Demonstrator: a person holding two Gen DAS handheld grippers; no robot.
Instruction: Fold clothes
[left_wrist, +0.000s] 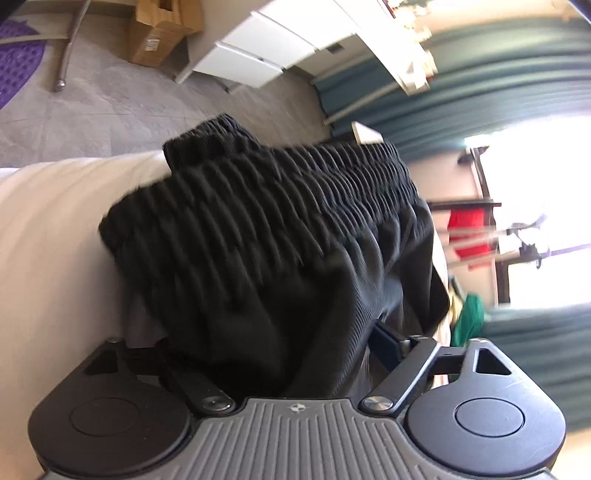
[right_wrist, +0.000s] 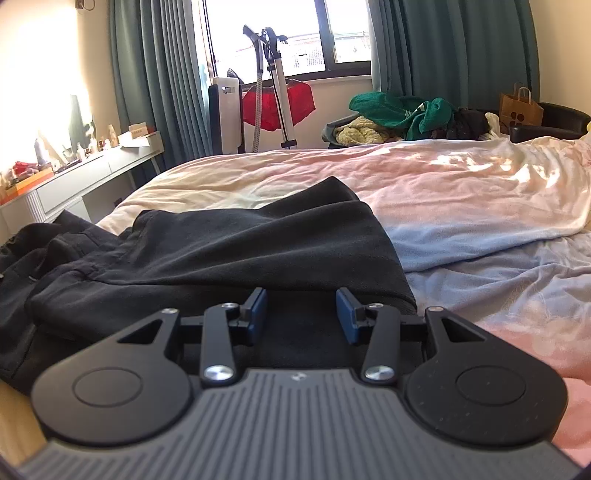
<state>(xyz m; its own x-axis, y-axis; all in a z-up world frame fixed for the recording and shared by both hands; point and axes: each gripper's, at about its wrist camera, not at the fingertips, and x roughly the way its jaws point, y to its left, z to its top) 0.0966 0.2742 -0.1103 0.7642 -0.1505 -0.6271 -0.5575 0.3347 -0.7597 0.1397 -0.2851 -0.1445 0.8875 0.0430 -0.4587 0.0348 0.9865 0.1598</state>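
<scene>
Bedroom with a bed under a pale sheet. Left wrist view: the left gripper clamps black shorts, waistband lifted toward 12 o'clock, likely to fold them over. Right wrist view: the right gripper stands wide, empty, over the shorts' leg; at 1 o'clock a basket holds green and yellow laundry

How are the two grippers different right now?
The left gripper is buried in the black shorts, bunched by the ribbed waistband; whether it is clamped shut is hidden. The right gripper is open, its blue pads apart with nothing between them, over the shorts on the bed. The left view is tilted and blurred; the right view is level and sharp. Both are the same black design.
</scene>
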